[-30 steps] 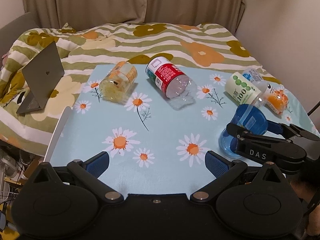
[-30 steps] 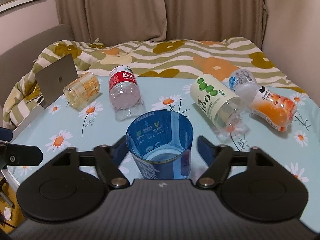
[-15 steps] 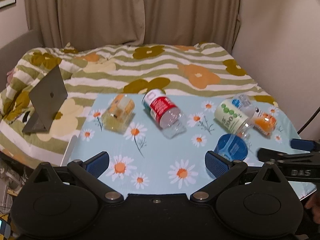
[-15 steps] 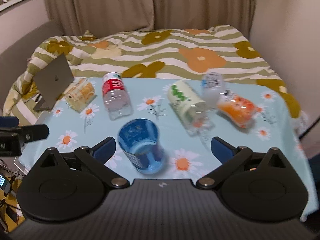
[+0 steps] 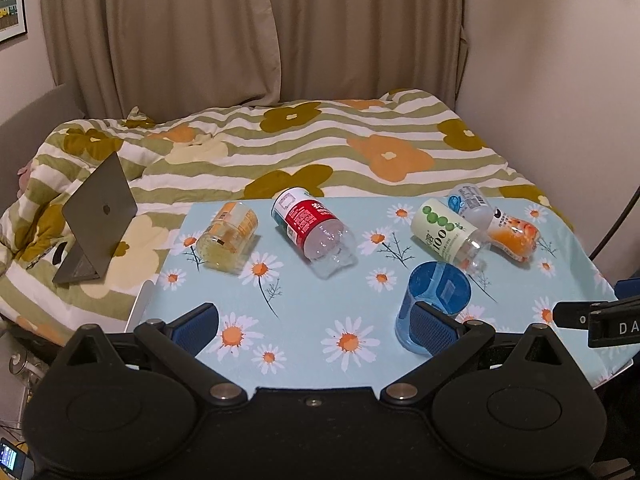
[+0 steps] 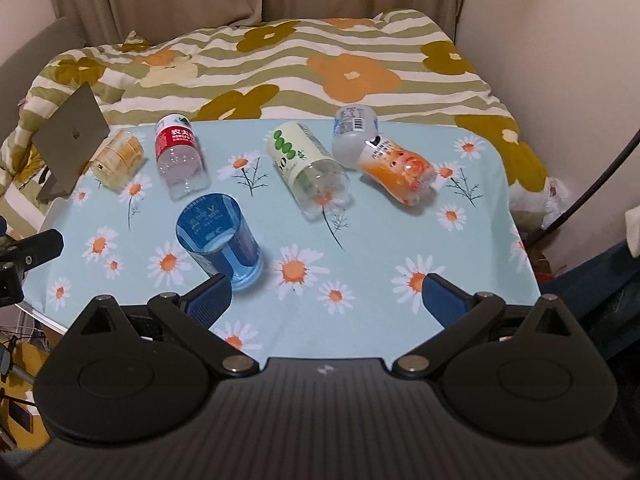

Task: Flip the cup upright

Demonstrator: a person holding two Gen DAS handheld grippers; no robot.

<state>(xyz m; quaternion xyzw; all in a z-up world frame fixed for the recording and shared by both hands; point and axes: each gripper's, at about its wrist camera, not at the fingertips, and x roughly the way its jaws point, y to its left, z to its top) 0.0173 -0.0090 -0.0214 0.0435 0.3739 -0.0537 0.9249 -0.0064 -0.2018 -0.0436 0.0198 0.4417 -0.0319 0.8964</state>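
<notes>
A blue translucent cup [image 6: 218, 236] stands upright, mouth up, on the daisy tablecloth [image 6: 380, 240]. In the left wrist view the cup [image 5: 434, 300] stands just beyond my left gripper's right fingertip. My right gripper [image 6: 326, 300] is open and empty, drawn back from the cup near the table's front edge. My left gripper [image 5: 316, 318] is open and empty over the front of the table. The right gripper's tip shows at the far right of the left wrist view [image 5: 600, 318].
Several bottles lie on their sides at the back: a yellow jar [image 6: 118, 158], a red-label bottle [image 6: 178, 156], a green-dot bottle [image 6: 304, 164], a clear bottle [image 6: 354, 128] and an orange one [image 6: 396, 170]. A laptop [image 6: 70, 136] stands on the quilt [image 6: 340, 52] at left.
My right gripper has let go of the cup, opened wide and pulled back and up. The cup stays standing upright. Both cameras have risen and drawn away from the table.
</notes>
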